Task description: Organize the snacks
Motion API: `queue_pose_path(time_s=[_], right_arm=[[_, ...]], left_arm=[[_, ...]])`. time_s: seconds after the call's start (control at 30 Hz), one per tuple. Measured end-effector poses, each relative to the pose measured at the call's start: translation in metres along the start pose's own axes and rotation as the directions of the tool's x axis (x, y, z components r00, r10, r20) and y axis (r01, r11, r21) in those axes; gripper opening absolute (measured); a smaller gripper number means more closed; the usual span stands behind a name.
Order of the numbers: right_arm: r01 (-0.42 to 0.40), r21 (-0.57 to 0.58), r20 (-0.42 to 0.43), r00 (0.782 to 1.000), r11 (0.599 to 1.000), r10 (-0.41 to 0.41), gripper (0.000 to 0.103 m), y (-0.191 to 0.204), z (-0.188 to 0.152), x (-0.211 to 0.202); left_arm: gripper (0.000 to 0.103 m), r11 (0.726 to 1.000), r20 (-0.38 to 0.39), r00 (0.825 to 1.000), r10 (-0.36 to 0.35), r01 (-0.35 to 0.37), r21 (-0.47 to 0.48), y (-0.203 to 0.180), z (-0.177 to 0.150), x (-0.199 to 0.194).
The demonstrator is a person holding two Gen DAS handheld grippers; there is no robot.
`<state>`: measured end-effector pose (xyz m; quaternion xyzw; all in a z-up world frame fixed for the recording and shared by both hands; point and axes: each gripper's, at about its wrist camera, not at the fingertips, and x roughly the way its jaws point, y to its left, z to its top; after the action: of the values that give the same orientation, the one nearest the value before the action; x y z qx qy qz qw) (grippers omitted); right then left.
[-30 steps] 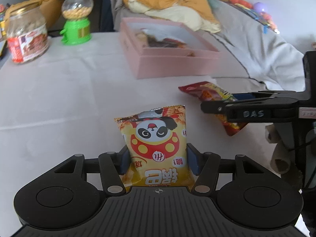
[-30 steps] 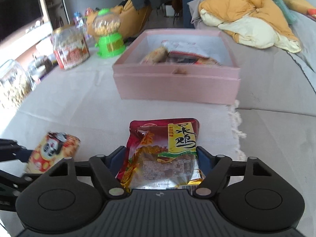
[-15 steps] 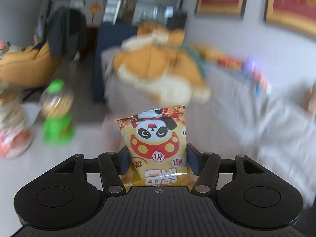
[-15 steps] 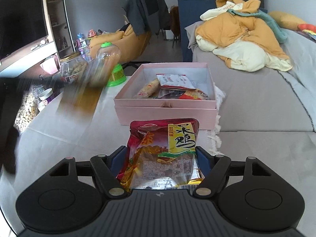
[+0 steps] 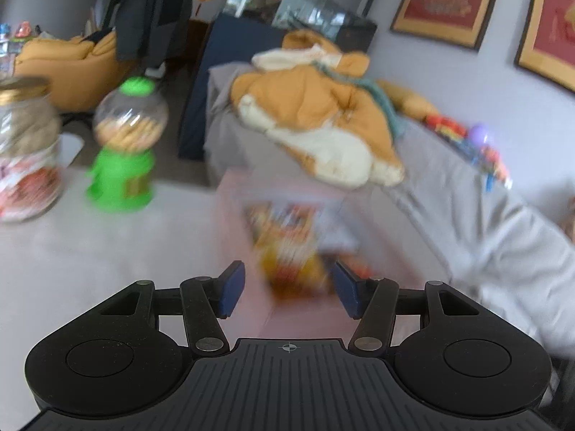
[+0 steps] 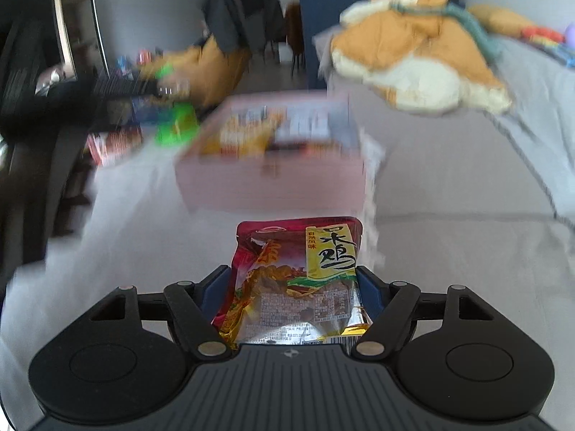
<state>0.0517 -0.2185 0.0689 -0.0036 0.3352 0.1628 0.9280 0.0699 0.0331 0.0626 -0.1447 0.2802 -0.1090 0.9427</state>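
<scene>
Through my left camera, my left gripper (image 5: 287, 289) has its jaws spread wide, and they hold nothing. A blurry yellow and orange snack bag (image 5: 289, 248) shows in the gap between the blue pads (image 5: 231, 287), out past them, over the open pink box (image 5: 237, 251). It is too smeared for me to tell whether it touches the box or which way it points. Other blurry packs lie deeper in the box. To the left, on the desk with the white cloth (image 5: 107, 251), stand a green candy machine with a clear round top (image 5: 124, 147) and a big glass jar with a gold lid (image 5: 25, 151). An orange and cream padded coat (image 5: 320, 122) lies on the grey sofa (image 5: 485, 222) behind.

Through my right camera, my right gripper (image 6: 289, 296) has its jaws closed in on a shiny red snack bag with a yellow label (image 6: 294, 280). The bag's long side runs straight away from me, and its far end points at the pink box (image 6: 273, 183). The box sits near, ahead on the desk (image 6: 125, 222), with packs inside, all blurred.
</scene>
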Motion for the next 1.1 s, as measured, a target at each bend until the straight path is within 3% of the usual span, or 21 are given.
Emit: queue_pose_path(time_s=[0.17, 0.2, 0.23, 0.27, 0.4, 0.5, 0.6, 0.7, 0.87, 0.97, 1.1], right_arm=[[0.069, -0.081, 0.215, 0.975, 0.994, -0.05, 0.076, 0.017, 0.08, -0.013], [0.069, -0.081, 0.238, 0.97, 0.994, -0.047, 0.084, 0.02, 0.101, -0.011], [0.058, -0.083, 0.252, 0.967, 0.995, -0.035, 0.092, 0.021, 0.127, -0.006], [0.052, -0.094, 0.25, 0.968, 0.994, -0.027, 0.094, 0.022, 0.145, -0.004], [0.075, -0.061, 0.199, 0.978, 0.995, -0.062, 0.095, 0.018, 0.188, 0.012], [0.049, -0.005, 0.155, 0.987, 0.999, -0.048, 0.096, 0.01, 0.164, 0.014], [0.05, 0.03, 0.076, 0.996, 0.998, -0.052, 0.096, 0.011, 0.113, 0.022], [0.059, 0.068, -0.014, 0.998, 0.996, -0.058, 0.096, 0.02, 0.056, 0.033], [0.102, -0.004, -0.062, 0.993, 0.995, -0.102, 0.096, 0.057, -0.02, 0.04], [0.144, -0.074, -0.073, 0.986, 0.987, -0.149, 0.096, 0.073, -0.042, 0.048], [0.178, -0.035, -0.068, 0.981, 0.983, -0.18, 0.102, 0.07, -0.047, 0.052]], left_arm=[[0.06, 0.999, -0.056, 0.998, 0.004, -0.006, -0.045, 0.006, -0.026, -0.024], [0.06, 0.999, -0.051, 0.999, 0.013, -0.016, -0.051, 0.006, -0.026, -0.028], [0.06, 0.998, -0.043, 0.999, 0.028, -0.03, -0.053, 0.007, -0.026, -0.033], [0.06, 0.998, -0.036, 0.998, 0.045, -0.047, -0.052, 0.007, -0.025, -0.039], [0.06, 0.994, -0.045, 0.994, 0.102, -0.103, -0.026, 0.013, -0.041, -0.055], [0.06, 0.989, -0.064, 0.987, 0.148, -0.149, -0.018, 0.017, -0.063, -0.06], [0.06, 0.98, -0.076, 0.977, 0.199, -0.2, 0.0, 0.015, -0.085, -0.062], [0.06, 0.967, -0.04, 0.967, 0.252, -0.251, 0.041, 0.009, -0.101, -0.068], [0.06, 0.964, -0.013, 0.967, 0.256, -0.254, 0.073, 0.0, -0.114, -0.066], [0.061, 0.952, -0.017, 0.959, 0.284, -0.279, 0.125, -0.008, -0.116, -0.059], [0.061, 0.94, -0.023, 0.951, 0.308, -0.301, 0.159, -0.013, -0.119, -0.056]])
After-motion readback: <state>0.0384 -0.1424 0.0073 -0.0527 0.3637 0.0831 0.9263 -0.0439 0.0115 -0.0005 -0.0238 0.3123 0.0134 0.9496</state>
